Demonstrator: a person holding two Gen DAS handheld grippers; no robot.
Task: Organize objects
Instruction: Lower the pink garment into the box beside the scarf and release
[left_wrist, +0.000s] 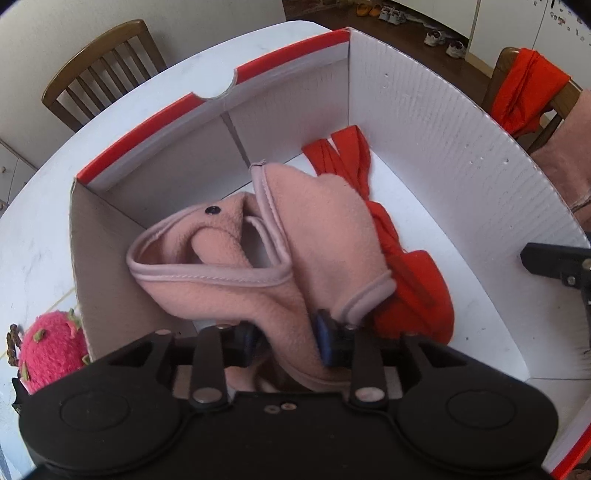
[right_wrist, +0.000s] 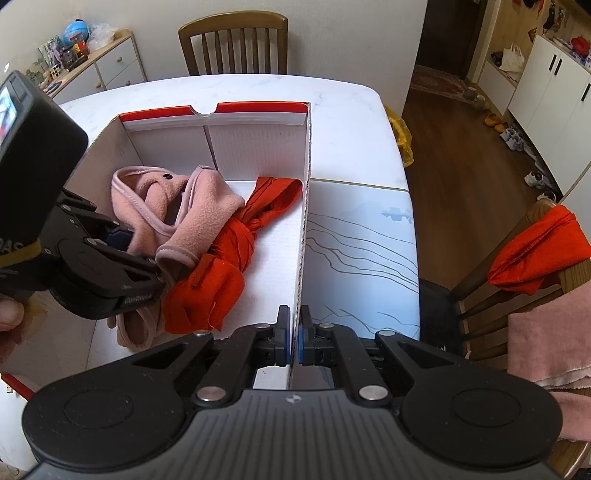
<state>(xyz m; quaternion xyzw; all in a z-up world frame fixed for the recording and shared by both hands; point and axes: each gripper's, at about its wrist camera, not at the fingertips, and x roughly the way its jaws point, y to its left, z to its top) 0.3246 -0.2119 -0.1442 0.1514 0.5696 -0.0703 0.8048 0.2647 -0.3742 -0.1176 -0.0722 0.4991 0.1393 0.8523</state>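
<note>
A white cardboard box (left_wrist: 424, 122) with a red rim stands open on the white table. Inside it lie a pink fleece garment (left_wrist: 236, 258) and a red cloth (left_wrist: 413, 288). My left gripper (left_wrist: 288, 339) is shut on the pink fleece garment, low inside the box; it also shows in the right wrist view (right_wrist: 144, 254), holding the fleece (right_wrist: 207, 210) next to the red cloth (right_wrist: 229, 251). My right gripper (right_wrist: 294, 332) is shut on the box's right wall (right_wrist: 303, 229), pinching its top edge.
A pink plush dragon fruit (left_wrist: 50, 350) lies on the table (left_wrist: 33, 243) left of the box. Wooden chairs stand at the far side (right_wrist: 232, 40) and right, one draped with red cloth (right_wrist: 539, 251) and pink cloth (right_wrist: 554, 339). A placemat (right_wrist: 362, 240) lies right of the box.
</note>
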